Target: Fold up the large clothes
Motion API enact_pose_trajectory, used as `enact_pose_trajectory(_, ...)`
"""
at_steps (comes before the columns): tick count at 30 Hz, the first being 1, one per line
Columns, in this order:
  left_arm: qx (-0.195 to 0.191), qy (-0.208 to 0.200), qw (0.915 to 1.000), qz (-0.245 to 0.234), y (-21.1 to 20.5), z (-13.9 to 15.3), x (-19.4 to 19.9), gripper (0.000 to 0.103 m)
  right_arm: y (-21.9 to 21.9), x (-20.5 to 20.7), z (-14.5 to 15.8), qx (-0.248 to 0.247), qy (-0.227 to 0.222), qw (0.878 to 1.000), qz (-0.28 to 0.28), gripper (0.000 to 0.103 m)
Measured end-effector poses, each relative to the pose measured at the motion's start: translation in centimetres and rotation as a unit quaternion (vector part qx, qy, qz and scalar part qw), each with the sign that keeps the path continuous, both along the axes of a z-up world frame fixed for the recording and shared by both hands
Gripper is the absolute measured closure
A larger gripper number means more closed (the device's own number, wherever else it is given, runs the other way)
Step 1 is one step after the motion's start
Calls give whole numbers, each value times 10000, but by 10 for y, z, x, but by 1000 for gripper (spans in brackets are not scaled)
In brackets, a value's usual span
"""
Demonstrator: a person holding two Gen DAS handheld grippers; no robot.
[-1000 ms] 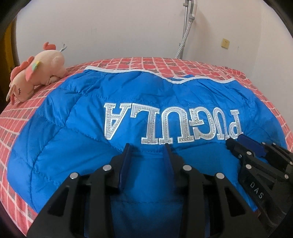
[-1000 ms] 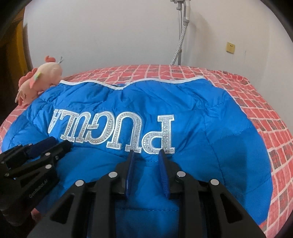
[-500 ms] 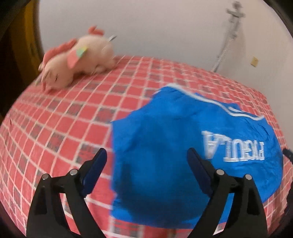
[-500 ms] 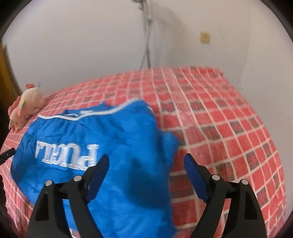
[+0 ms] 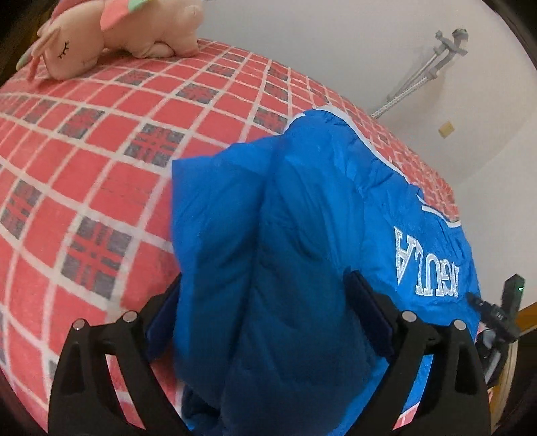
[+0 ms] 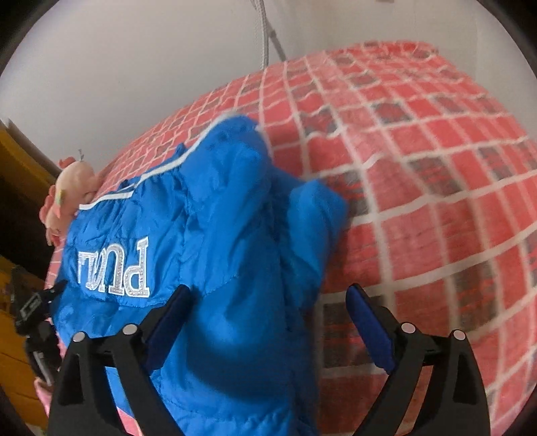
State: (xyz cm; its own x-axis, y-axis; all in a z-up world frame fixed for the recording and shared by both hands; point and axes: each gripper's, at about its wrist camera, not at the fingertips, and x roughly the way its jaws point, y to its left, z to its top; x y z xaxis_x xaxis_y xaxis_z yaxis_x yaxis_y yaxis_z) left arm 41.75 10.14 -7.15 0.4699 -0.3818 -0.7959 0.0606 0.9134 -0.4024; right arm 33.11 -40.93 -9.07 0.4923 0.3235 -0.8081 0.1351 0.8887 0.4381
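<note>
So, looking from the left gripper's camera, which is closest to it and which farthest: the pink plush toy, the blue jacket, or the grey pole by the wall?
1. Blue jacket: right between the open fingers of the left gripper.
2. Pink plush toy: far left, on the checked bed.
3. Grey pole: against the wall, upper right.

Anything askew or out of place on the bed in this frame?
The blue jacket is bunched rather than flat: a puffy sleeve juts off its side onto the checked bedspread. A pink plush toy lies on the bed beyond it. Both grippers, left and right, are open around jacket fabric. No damage is visible.
</note>
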Motion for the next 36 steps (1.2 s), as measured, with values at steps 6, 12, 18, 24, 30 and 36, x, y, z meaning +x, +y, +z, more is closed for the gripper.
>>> enact_pose_trajectory(6, 218, -146, 9996, -72, -17, -1, -3, 19, 8, 1, -7, 79, -229, 9997, 67, 11)
enact_pose_trajectory(12, 375, -288, 9989, -1, -23, 12, -9, 54, 10, -4, 5, 585, -494, 9969, 181, 67)
enact_pose_trajectory(18, 426, -586, 9974, 10, -30, 33, -22, 77, 11, -18, 32, 687, -792, 9942, 236, 81)
enact_pose_trajectory(24, 224, -792, 9966, -20, -35, 66, -41, 84, 15, -38, 65, 671, -1047, 9917, 333, 83)
enact_pose_trajectory(30, 236, -1127, 9930, -280, -43, 104, -89, 84, 16, -87, 100, 551, -1288, 9889, 486, 83)
enact_pose_trajectory(36, 176, -1361, 9893, -497, -35, 124, -162, 84, 20, -156, 121, 505, -1406, 9861, 732, 83)
